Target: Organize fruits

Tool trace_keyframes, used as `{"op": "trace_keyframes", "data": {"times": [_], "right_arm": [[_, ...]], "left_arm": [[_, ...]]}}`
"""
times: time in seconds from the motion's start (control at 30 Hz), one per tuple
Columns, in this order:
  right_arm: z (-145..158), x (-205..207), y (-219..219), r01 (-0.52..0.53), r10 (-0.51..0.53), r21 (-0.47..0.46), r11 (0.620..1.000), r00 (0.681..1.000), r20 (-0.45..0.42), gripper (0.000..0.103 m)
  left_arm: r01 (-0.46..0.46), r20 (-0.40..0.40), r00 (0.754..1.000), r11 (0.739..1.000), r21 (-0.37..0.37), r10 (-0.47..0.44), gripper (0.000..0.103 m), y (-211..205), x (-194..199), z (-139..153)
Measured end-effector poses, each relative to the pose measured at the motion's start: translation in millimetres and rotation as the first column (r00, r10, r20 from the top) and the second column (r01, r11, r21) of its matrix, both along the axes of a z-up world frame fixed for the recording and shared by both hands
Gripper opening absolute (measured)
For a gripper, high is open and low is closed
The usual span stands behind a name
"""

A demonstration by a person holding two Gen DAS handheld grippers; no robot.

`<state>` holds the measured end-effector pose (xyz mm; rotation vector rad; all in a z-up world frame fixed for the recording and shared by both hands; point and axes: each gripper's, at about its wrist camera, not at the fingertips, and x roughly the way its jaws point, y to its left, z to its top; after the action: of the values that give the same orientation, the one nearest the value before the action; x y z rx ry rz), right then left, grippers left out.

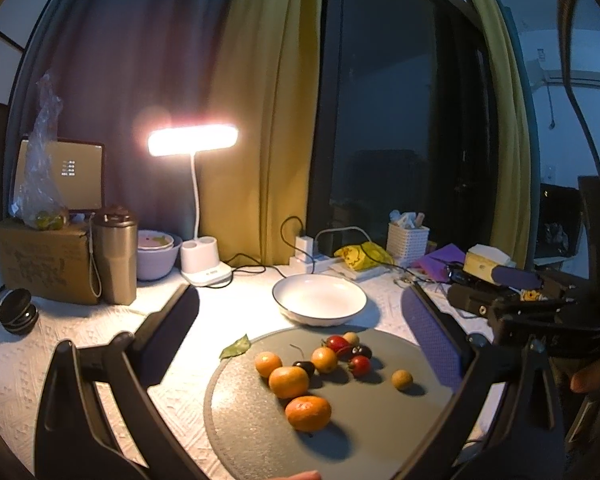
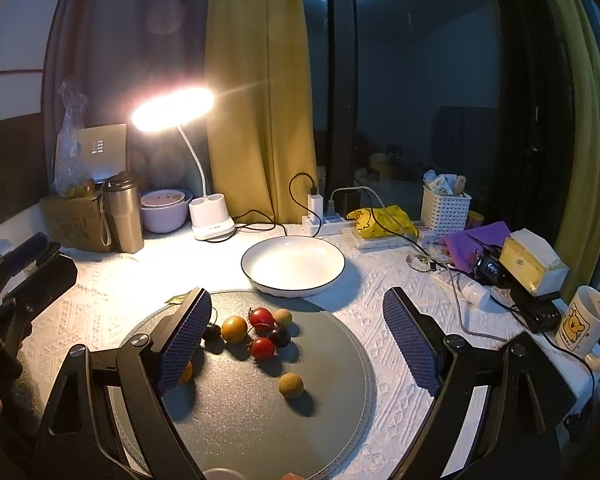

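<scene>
On grey mat [image 2: 340, 380]: fruits [image 2: 262, 332] clustered, round, no long axis.

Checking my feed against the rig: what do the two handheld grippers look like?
Both are black plastic frames with silver screws. The left gripper and right gripper each carry two flat fingers faced with purple-blue textured pads. Bare fingertips show at the frame edges; no sleeves visible.

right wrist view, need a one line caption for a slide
Open right gripper hovers over a gray round mat of mixed small fruits, with an empty white plate behind under a lit desk lamp.
</scene>
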<state>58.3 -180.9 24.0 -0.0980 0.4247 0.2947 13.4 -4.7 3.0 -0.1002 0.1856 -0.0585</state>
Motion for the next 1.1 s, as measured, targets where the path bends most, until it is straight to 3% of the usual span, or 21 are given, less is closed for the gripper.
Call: {"op": "trace_keyframes", "data": {"times": [1.1], "right_arm": [[-3.3, 0.6, 1.2, -0.001, 0.001, -0.001, 1.000, 1.000, -0.007, 0.090]], "left_arm": [[0.018, -0.023, 1.000, 1.000, 0.016, -0.018, 0.102, -4.8, 3.5, -2.7]]}}
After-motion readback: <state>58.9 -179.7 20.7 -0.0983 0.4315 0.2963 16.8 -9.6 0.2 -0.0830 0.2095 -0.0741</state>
